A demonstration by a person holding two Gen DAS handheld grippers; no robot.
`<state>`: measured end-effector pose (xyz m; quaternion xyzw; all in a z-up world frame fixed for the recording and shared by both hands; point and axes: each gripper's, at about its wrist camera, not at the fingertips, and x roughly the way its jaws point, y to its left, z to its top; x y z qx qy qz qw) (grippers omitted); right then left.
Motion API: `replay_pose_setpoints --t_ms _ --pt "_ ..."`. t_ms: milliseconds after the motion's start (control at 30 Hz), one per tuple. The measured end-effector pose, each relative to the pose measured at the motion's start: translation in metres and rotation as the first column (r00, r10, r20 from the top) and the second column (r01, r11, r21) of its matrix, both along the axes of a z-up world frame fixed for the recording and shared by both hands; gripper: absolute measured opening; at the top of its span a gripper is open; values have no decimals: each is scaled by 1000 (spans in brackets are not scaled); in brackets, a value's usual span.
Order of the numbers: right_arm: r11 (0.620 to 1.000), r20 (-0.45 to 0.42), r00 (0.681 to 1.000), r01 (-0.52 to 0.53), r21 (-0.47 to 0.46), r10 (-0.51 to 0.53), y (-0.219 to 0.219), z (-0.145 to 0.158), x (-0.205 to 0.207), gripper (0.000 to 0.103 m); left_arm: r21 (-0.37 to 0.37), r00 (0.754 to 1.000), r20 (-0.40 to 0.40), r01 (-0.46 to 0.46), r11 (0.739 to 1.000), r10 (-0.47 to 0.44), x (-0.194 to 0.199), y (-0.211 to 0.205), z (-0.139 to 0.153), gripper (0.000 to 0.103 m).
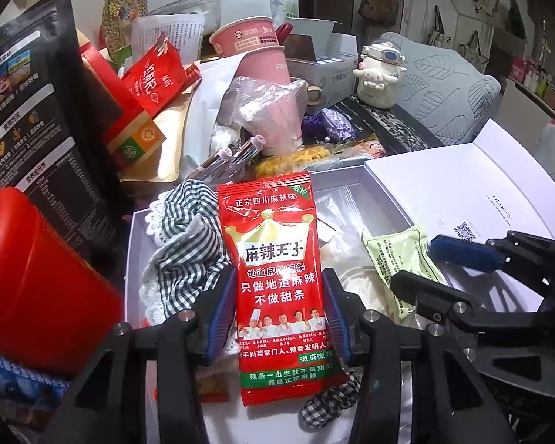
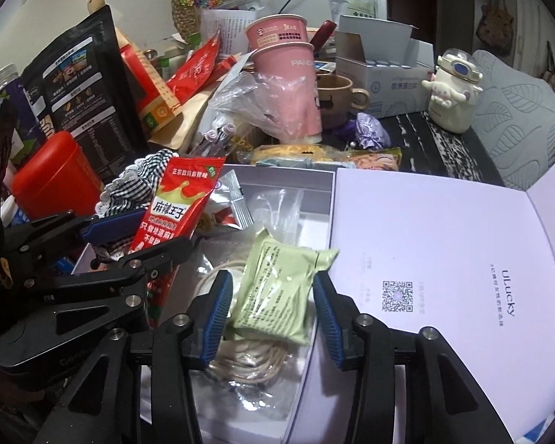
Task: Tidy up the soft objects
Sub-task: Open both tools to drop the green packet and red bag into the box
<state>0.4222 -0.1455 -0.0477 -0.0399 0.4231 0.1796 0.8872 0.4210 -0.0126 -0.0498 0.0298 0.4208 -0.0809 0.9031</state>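
**Red snack packet held over the white box, green packet lying loose inside**

The red snack packet (image 1: 277, 277) is clamped between the blue pads of the left gripper (image 1: 279, 318), upright and slightly tilted, above the left part of the open white box (image 2: 314, 181). Both pads press against its sides.

The pale green packet (image 2: 277, 288) lies in the box between the fingers of the right gripper (image 2: 273, 314). Those jaws stand apart, with a gap visible on each side of the packet, so nothing is gripped there.

Under the green packet sits a coil of pale cord (image 2: 248, 362) in clear wrapping. Farther back in the box are a clear plastic bag (image 2: 277, 203) and a small silvery sachet (image 2: 236, 199). A black-and-white checked cloth (image 1: 188, 240) with a lace edge hangs over the box's left rim, just beside the red packet.

The box's white lid (image 2: 444, 244) lies open flat on the right, touching the box, with a printed code on it.

Behind the box the table is piled up: two stacked pink paper cups (image 2: 288, 74), a brown mug (image 2: 340, 96), a red tin (image 2: 55, 170), a tall black pouch (image 2: 77, 88) and a cream figurine jar (image 2: 455, 88).
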Motion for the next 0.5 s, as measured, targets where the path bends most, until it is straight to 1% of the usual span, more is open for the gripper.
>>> replay_pose_setpoints --t_ms 33,67,100,200,267,300,367,433,500 --pt "1000 7 1000 8 -11 -8 0 2 -1 56 0 1000 3 -5 1000 5 -1 1 2 45" --pt "999 28 999 25 -33 -24 -1 5 -2 60 4 1000 7 -7 1000 7 -2 0 4 45" --pt "999 44 999 29 -43 -27 -2 7 -3 67 13 1000 10 -12 1000 12 -2 0 6 46" --pt "999 63 998 21 -36 -19 -5 13 -6 68 44 1000 16 -26 999 25 -4 -3 9 46" --pt "999 74 997 18 -34 -15 -7 18 -8 68 52 999 26 -33 998 31 -6 -4 12 47" --pt "999 80 997 17 -38 -14 -7 20 -10 68 52 999 31 -35 998 33 -7 -4 13 49" --pt "999 91 996 18 -49 -13 -7 24 -12 69 67 998 45 -39 997 36 -9 -5 17 57" --pt "998 96 995 26 -56 -20 -8 28 -14 71 94 997 57 -61 994 56 -11 -3 20 75" --pt "998 109 994 27 -55 -21 -9 32 -15 73 99 994 85 -76 992 67 -12 -1 26 78"
